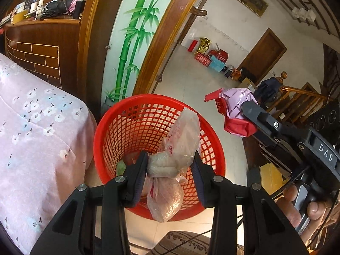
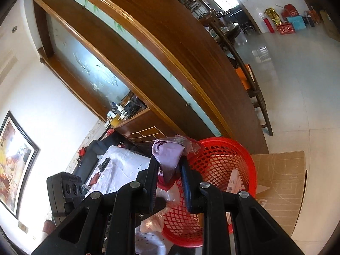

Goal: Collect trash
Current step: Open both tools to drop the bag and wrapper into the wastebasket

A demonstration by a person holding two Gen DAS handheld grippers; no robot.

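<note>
Red basket (image 1: 119,127) sits on the floor right of the bed. Left gripper (image 1: 171,165) clamps a knotted bag (image 1: 170,165) above it; right gripper (image 2: 169,170) pinches crumpled paper (image 2: 167,153) near the rim. Released early, the paper could fall outside.

Your left gripper (image 1: 170,167) is matte black, with two angular arms fastened by round silver screw heads and fingers (image 1: 139,170) lined in dark blue ribbed pads. Your right gripper (image 2: 169,182) has the same black build, silver screws and blue pads. Seen from the left wrist, its side bears white letters "DAS" and a thin black cable.
</note>
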